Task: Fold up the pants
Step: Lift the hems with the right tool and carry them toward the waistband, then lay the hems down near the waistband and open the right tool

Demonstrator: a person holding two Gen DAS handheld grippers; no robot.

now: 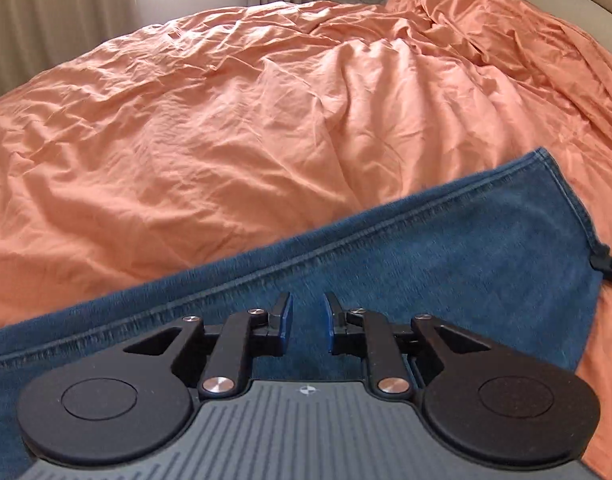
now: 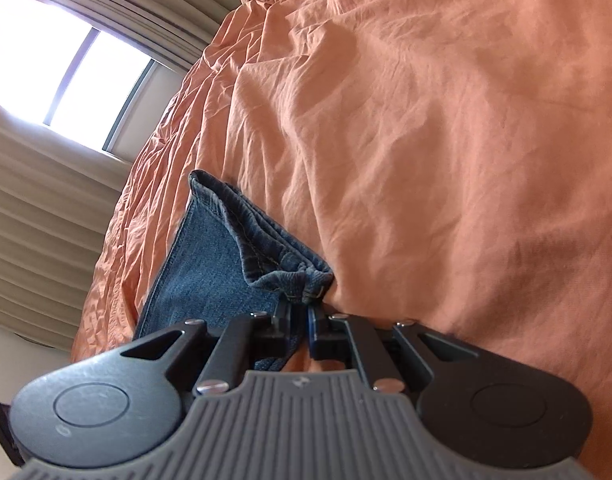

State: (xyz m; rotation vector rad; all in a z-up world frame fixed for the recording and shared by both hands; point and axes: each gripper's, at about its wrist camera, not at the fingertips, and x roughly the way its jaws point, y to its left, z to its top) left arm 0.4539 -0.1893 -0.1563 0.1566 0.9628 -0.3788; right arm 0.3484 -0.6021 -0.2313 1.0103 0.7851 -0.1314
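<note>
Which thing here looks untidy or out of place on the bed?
Nothing is damaged or spilled. Only the orange sheet is rumpled all over, and the jeans lie unfolded across it.

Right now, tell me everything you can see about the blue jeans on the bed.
The jeans are mid-blue denim with stitched side seams and a double-stitched hem. One leg stretches diagonally over the wrinkled orange bedsheet. The right hand-held gripper is shut on a bunched hem corner, lifting it so the leg opening gapes slightly. The left hand-held gripper hangs over the denim, its blue pads apart with fabric below them; contact is unclear.
</note>
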